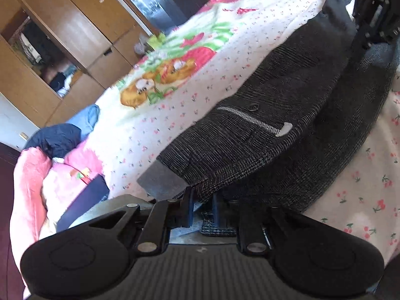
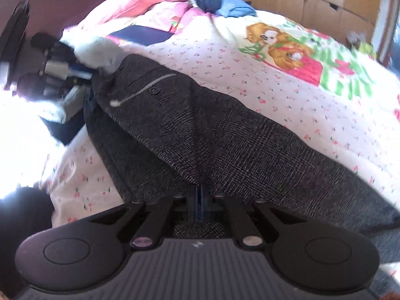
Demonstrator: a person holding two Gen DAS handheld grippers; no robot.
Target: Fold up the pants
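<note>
Your left tongs (image 1: 202, 208) are clamped on the waistband end of the grey checked pants (image 1: 262, 135), with the cloth pinched between the two fingers and a light grey lining flap just to the left of them. Ahead of these tongs the pants run away across the bed, one leg folded over the other, and the back pocket button (image 1: 253, 106) lies in front, a little to the right. At the far end of the pants, up and to the right, you can see your right tongs (image 1: 372, 17) at the leg end.

Your right tongs (image 2: 200, 200) are closed on the leg end of the pants (image 2: 200, 135); the fabric rises straight out from between the fingers. From there the pants stretch forward and to the left, up to your left tongs (image 2: 72, 75) at the waistband (this part is strongly overexposed, so details are hard to read).

The pants lie on a white bedsheet (image 2: 287, 95) with small cherries and a cartoon print, which spreads to the right of the right tongs. Far ahead there is a pile of pink bedding (image 2: 140, 2) and blue clothes (image 2: 220, 0), and a wooden wardrobe (image 1: 65, 32) stands beyond the bed.
</note>
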